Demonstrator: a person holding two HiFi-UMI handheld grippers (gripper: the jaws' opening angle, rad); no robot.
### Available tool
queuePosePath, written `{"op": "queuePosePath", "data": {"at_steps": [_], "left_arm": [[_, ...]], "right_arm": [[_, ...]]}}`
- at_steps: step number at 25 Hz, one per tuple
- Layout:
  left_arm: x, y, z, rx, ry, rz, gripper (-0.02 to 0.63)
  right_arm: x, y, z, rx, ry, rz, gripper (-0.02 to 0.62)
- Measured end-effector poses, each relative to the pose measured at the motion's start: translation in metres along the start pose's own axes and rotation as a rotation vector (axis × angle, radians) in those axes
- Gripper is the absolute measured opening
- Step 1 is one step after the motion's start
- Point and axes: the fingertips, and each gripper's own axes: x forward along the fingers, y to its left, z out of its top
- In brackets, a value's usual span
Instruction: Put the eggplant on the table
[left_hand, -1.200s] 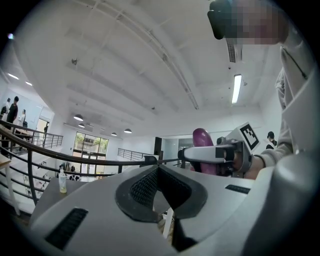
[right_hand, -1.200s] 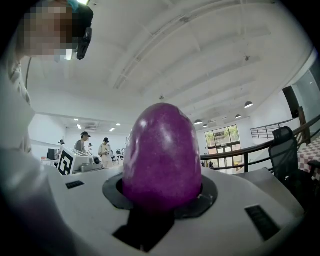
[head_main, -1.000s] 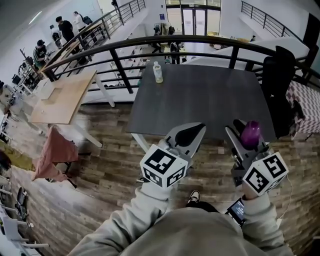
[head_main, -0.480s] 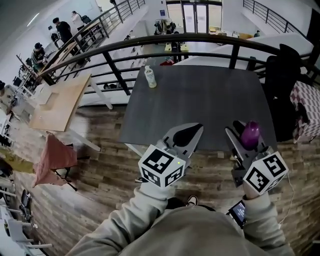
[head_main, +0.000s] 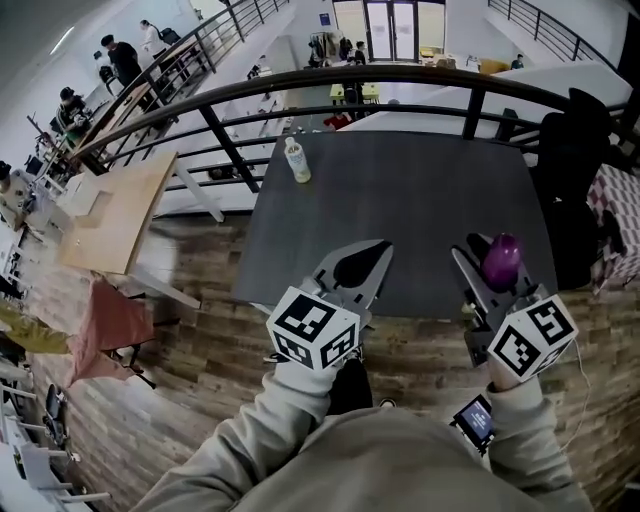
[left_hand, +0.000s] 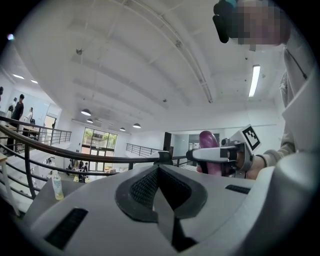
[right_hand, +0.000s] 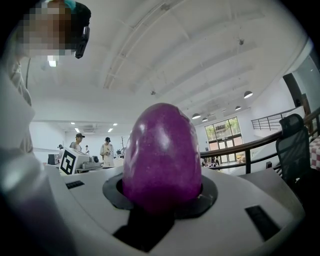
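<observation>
Right gripper view: the right gripper (right_hand: 161, 167) pinches the purple eggplant (right_hand: 162, 150). Its glossy, rounded skin may slip, and letting go at the dark table (head_main: 400, 200)'s near right edge could drop it to the wooden floor (head_main: 200, 335). The eggplant stands upright across the jaws. The left gripper (left_hand: 161, 187) is pressed together, empty.

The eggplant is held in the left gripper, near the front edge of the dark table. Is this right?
No. The eggplant is held in the right gripper, not the left: the right gripper view shows it between those jaws. The rest stands: it is near the front edge of the dark table.
</observation>
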Motion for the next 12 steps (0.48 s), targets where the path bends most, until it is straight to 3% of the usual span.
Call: {"op": "queuePosePath", "data": {"at_steps": [12], "left_arm": [[0.062,0.092,0.019,0.0,-0.029,-0.03,0.006]], "right_arm": [[0.105,-0.037,0.022,-0.025,0.005,-0.004,0.163]]}}
